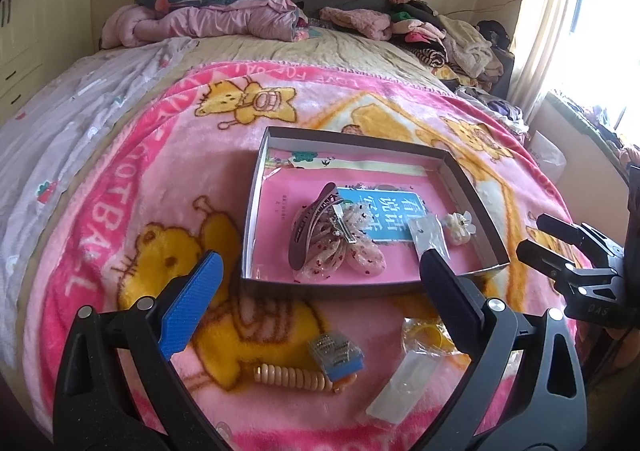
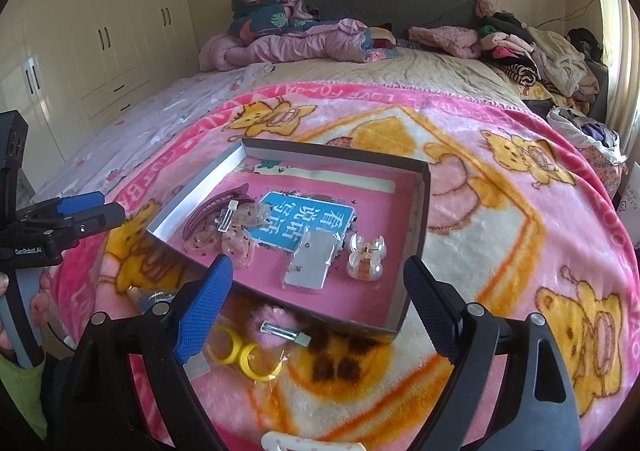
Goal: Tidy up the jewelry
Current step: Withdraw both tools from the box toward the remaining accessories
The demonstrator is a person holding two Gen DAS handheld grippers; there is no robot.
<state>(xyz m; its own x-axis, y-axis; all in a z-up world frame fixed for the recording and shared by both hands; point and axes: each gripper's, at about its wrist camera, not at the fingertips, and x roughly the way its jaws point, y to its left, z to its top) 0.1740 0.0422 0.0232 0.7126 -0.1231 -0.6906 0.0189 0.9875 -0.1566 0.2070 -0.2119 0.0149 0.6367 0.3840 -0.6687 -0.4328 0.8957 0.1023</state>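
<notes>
1. Bedroom, daylight: left gripper (image 1: 320,271) and right gripper (image 2: 318,285) poised over a pink cartoon blanket (image 1: 160,155) on the bed, both sets of jaws spread wide and holding nothing.

2. Just beyond both sets of jaws: shallow box (image 1: 256,179) lined with a pink book, already holding a dark hair clip (image 1: 310,223) resting against sheer pink bows (image 1: 340,255), a clear packet (image 2: 310,263) and a small flower claw clip (image 2: 366,257).

3. Still loose on the blanket, between and beneath the left jaws: beaded comb (image 1: 294,375), small blue-edged packet (image 1: 336,351), clear strip (image 1: 404,387).

4. Between and just below the right jaws, outside the near wall of the box: pink fluffy clip (image 2: 276,325) with a metal bar, touching a bag of yellow hoops (image 2: 244,351).

5. Step in hand, by appearance: picking up one of the loose pieces for the box; task partly done.

6. To do it well: lower over a single item, close on its rigid part — metal bar, not fluff — and avoid pinching blanket pile.

7. Lift clear of the box wall before releasing in a bare patch of the pink lining, away from the pieces already placed.
</notes>
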